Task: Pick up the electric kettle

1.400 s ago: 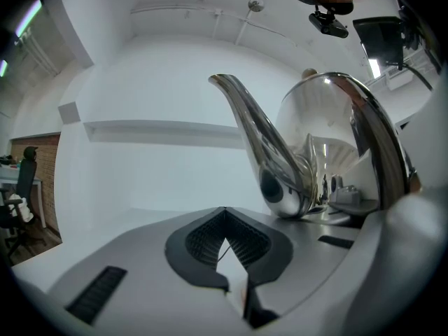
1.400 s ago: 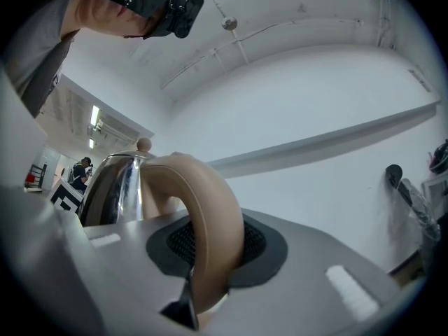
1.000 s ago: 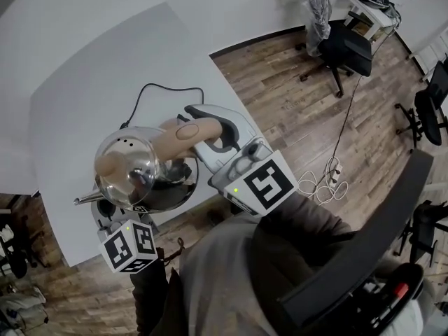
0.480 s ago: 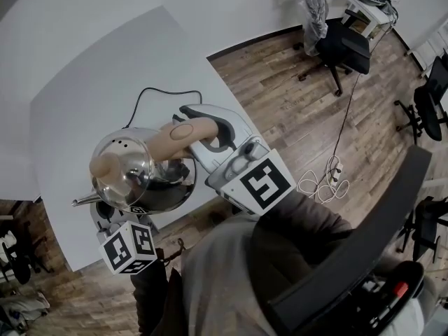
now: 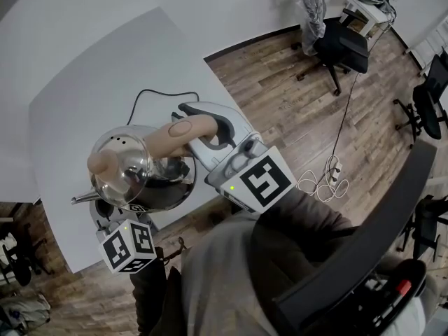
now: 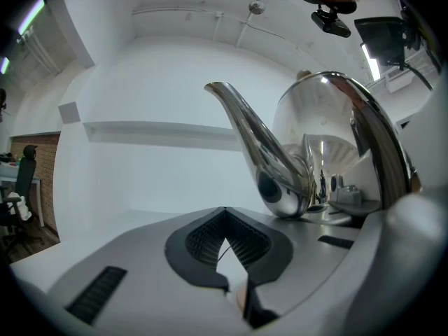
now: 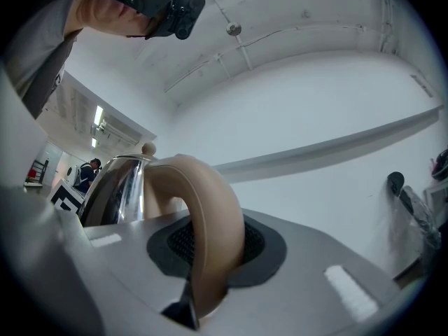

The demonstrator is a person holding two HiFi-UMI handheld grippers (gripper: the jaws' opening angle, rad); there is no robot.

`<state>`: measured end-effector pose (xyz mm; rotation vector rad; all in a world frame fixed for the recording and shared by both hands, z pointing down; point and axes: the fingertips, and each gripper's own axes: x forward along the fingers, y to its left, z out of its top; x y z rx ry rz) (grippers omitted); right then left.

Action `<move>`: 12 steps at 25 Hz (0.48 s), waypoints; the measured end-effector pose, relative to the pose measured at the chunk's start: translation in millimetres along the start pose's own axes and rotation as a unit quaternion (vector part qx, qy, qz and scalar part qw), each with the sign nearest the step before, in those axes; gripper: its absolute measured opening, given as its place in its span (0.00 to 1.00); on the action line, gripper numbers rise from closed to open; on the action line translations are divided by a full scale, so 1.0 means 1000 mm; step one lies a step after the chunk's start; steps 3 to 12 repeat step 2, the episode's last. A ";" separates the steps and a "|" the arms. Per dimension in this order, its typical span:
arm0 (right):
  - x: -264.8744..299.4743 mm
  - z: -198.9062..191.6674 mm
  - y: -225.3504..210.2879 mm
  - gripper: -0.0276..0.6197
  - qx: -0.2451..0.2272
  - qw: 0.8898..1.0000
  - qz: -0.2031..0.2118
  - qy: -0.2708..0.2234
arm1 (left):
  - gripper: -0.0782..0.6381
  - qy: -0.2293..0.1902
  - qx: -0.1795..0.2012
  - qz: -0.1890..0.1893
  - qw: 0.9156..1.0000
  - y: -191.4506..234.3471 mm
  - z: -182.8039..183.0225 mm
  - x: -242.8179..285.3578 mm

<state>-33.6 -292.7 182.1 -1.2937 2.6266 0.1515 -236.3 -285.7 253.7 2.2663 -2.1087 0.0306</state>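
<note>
Electric kettle, rounded mirror-polished steel, slim curved spout, your right gripper clamped on its smooth tan arched handle, your left gripper closed, empty.

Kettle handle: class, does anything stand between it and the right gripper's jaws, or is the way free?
Nothing visible does. The right gripper is shut on the tan handle of the kettle, and the handle fills the space between its jaws.
</note>
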 end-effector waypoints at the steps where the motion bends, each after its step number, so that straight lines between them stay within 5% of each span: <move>1: 0.000 0.002 0.000 0.13 -0.001 1.000 0.001 -0.006 | 0.10 0.000 0.000 0.000 1.000 0.000 0.000 0.000; 12: 0.000 0.005 0.001 0.13 -0.003 1.000 0.002 -0.013 | 0.10 0.000 0.000 0.000 1.000 -0.001 0.000 0.000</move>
